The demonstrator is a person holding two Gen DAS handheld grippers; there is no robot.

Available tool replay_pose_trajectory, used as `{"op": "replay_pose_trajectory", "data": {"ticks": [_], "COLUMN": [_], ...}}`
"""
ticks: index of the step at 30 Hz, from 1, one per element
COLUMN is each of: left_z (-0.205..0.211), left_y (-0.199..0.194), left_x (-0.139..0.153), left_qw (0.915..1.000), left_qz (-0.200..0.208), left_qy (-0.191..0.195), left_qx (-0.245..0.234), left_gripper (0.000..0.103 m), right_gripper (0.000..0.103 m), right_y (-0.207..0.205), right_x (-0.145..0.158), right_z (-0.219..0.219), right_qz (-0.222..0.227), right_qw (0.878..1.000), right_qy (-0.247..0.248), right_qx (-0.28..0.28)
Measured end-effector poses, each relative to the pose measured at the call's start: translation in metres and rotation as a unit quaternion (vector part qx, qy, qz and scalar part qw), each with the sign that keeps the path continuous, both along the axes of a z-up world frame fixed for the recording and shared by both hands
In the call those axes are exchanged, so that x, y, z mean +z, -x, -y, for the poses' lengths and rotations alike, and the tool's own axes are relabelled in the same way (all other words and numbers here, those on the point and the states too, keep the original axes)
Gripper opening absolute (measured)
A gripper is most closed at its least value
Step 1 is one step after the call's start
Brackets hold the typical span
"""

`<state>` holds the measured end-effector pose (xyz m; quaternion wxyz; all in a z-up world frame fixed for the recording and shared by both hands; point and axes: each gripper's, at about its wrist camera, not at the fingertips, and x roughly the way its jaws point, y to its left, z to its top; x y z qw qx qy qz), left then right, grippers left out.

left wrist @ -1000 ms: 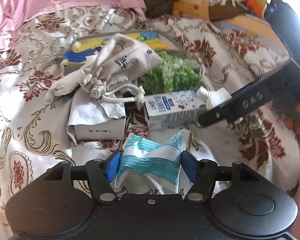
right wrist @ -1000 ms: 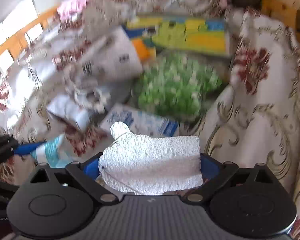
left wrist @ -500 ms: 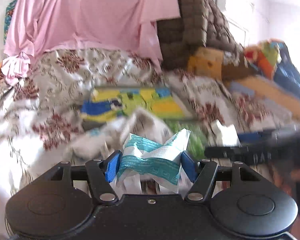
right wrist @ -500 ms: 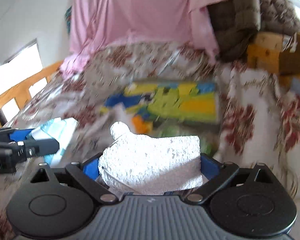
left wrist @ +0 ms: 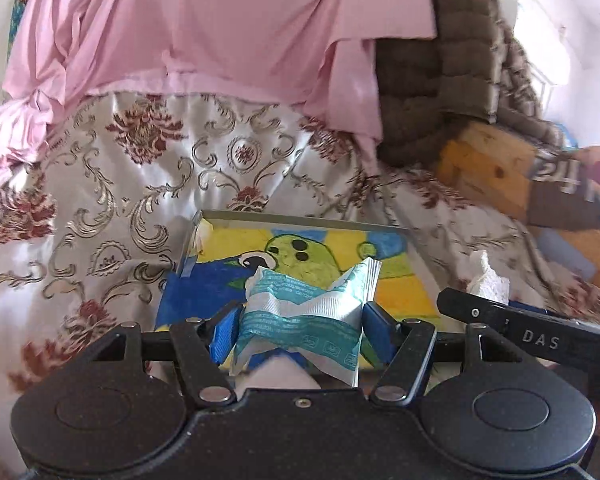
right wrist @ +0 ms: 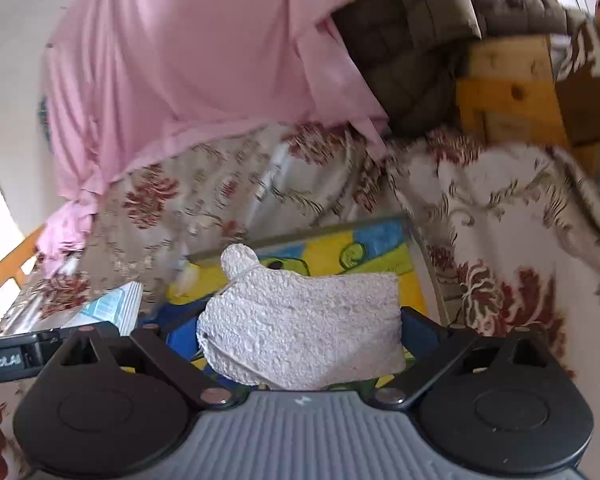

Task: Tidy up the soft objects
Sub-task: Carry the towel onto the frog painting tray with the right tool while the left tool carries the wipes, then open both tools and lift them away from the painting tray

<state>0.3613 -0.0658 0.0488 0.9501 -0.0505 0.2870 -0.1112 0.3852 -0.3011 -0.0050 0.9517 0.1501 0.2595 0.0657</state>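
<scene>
1. A crumpled teal-and-white sachet (left wrist: 300,320) is pinched between the pads of the left gripper (left wrist: 298,330), above the painted tray (left wrist: 300,222); its slack ends could slip free.
2. A white textured pouch (right wrist: 304,332) is clamped in the right gripper (right wrist: 302,340), over the same tray; both grippers are close together, so a collision is possible.

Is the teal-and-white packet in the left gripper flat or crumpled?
Crumpled: the packet is pinched at its middle between the left gripper pads, its ends flaring outward.
</scene>
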Motion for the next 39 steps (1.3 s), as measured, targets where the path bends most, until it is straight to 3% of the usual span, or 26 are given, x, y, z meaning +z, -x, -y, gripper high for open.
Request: {"op": "replay_pose_trajectory", "data": {"ticks": [9,16,22,32,39], "left_z": [0.004,0.012,0.019,0.025,0.012], "left_y": [-0.093,-0.117,-0.121,-0.115,-0.096], "left_x": [-0.046,-0.072,-0.082,-0.073,-0.048], "left_qw": [0.9971,0.9902,0.9854,0.9854,0.988], "left_qz": [-0.071,-0.131,-0.158,-0.149,-0.131], "left_qy": [-0.016,-0.039,-0.059,-0.078,-0.065], "left_qx": [0.019,0.025,0.023,0.025,0.051], "left_gripper": [0.067,0.067,0.07,0.083,0.087], "right_gripper": [0.1,0.1,0.1,0.103,0.103], "right_y": [-0.047,-0.052,-0.053,-0.049,-0.025], "right_x": [-0.031,-0.04,-0.042,-0.036,-0.002], "right_z": [-0.003,-0.003,-0.002,0.005,0.014], "right_qz": [-0.088,-0.118,-0.127,-0.123,-0.076], "right_qw": [0.996,0.992,0.991,0.992,0.997], "right_qy": [0.016,0.034,0.028,0.026,0.019], "right_qx": [-0.015,-0.028,-0.024,-0.023,-0.027]}}
